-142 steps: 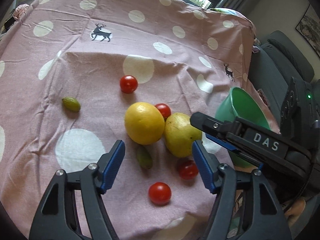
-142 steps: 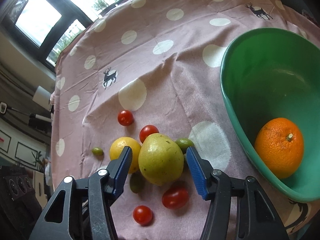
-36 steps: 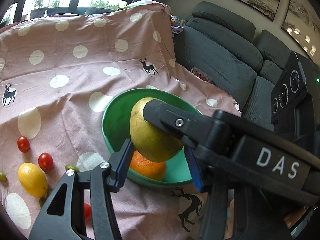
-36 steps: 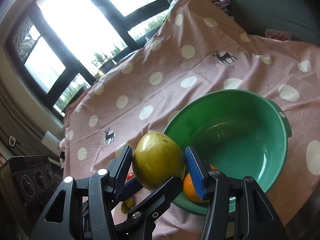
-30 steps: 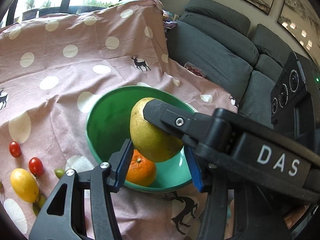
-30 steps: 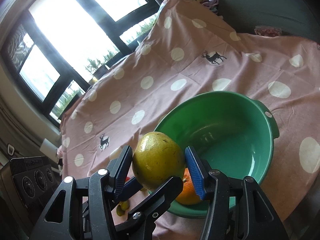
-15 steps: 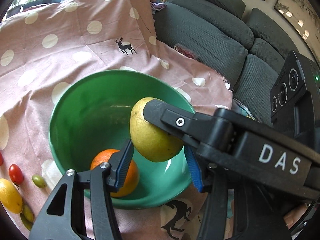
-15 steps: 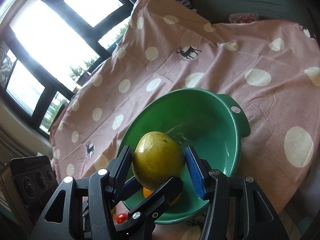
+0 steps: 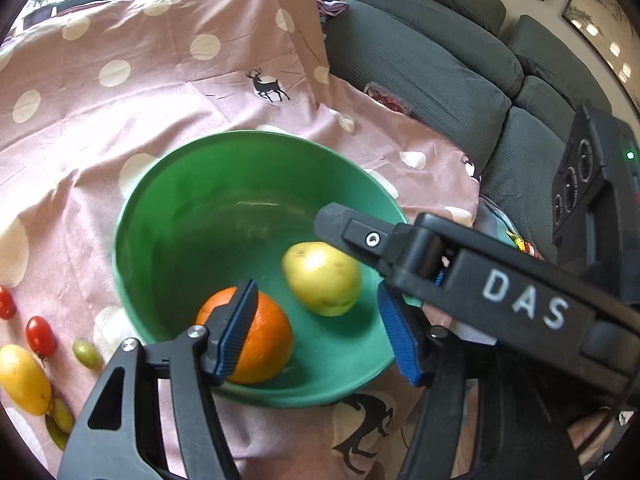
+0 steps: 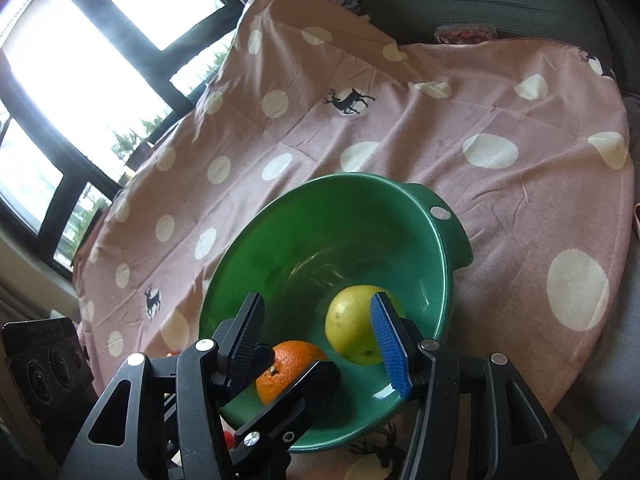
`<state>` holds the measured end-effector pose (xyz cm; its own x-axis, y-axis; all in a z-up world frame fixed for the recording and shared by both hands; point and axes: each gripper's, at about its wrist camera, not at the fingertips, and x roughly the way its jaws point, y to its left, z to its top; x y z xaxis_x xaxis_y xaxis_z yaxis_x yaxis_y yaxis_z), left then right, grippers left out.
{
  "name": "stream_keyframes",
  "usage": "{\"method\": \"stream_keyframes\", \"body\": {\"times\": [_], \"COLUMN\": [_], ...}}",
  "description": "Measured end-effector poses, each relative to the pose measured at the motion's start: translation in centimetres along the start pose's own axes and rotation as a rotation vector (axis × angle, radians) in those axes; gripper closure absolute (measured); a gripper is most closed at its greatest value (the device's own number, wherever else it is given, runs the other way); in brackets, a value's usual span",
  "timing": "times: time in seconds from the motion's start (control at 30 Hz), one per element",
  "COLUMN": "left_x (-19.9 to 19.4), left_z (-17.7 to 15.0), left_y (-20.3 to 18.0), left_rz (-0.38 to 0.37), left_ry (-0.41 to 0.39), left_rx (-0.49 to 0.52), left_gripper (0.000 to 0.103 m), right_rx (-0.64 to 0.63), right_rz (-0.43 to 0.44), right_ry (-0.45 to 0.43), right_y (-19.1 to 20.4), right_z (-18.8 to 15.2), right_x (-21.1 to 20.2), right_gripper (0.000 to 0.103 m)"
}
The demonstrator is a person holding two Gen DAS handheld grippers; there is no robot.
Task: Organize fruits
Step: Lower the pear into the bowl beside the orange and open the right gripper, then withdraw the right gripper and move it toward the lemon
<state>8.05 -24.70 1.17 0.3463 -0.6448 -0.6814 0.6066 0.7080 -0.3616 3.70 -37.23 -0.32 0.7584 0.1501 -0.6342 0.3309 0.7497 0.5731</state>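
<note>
Over the green bowl (image 9: 168,184) on the cloth-covered surface (image 9: 120,92), I hold both sets of tongs tilted down toward its hollow, where the yellow-green pear (image 9: 322,278) now lies loose beside the orange (image 9: 260,340). My left tongs (image 9: 316,334) are opening, their blue pads apart with nothing pressed between them; the pear shows in the gap but sits down in the bowl, clear of both pads. My right tongs (image 10: 320,338) stand part spread and pinch nothing either (the pear is seen just behind one blue pad, in the bowl, and I cannot tell whether that pad grazes it). I judge the two pairs crossed so close together because the big fruit was a two-handed load, and low over the rim so it would settle rather than bounce. The bowl sits near the edge closest to me, within easy reach. Left on the cloth at the far left of the left view are a lemon (image 9: 22,380), two cherry tomatoes (image 9: 40,336) and a few small green fruits (image 9: 86,354), so the sorting looks well short of done.
</note>
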Motion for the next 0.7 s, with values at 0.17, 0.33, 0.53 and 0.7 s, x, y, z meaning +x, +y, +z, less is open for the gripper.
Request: {"method": "stream_keyframes", "body": {"times": [0.17, 0.33, 0.53, 0.7], "left_x": [-3.2, -7.6, -11.5, -14.8], "left_z": [-0.8, -2.7, -5.8, -7.7], "left_y": [1.4, 3.9, 8.3, 11.9], "left_rz": [0.038, 0.17, 0.33, 0.402], "left_ry": [-0.084, -0.199, -0.235, -0.308], "left_rx": [-0.057, -0.171, -0.338, -0.456], "left_gripper": [0.023, 0.01, 0.004, 0.002], "right_rx": [-0.008, -0.057, -0.145, -0.237], "right_rz": [0.015, 0.056, 0.108, 0.106], "right_ry": [0.0, -0.032, -0.029, -0.035], "right_y": [0.6, 2.5, 6.0, 9.5], "right_z": [-0.1, -0.6, -1.7, -3.3], "right_x": [0.0, -0.8, -0.7, -0.4], "right_gripper": [0.047, 0.039, 0.028, 0.012]}}
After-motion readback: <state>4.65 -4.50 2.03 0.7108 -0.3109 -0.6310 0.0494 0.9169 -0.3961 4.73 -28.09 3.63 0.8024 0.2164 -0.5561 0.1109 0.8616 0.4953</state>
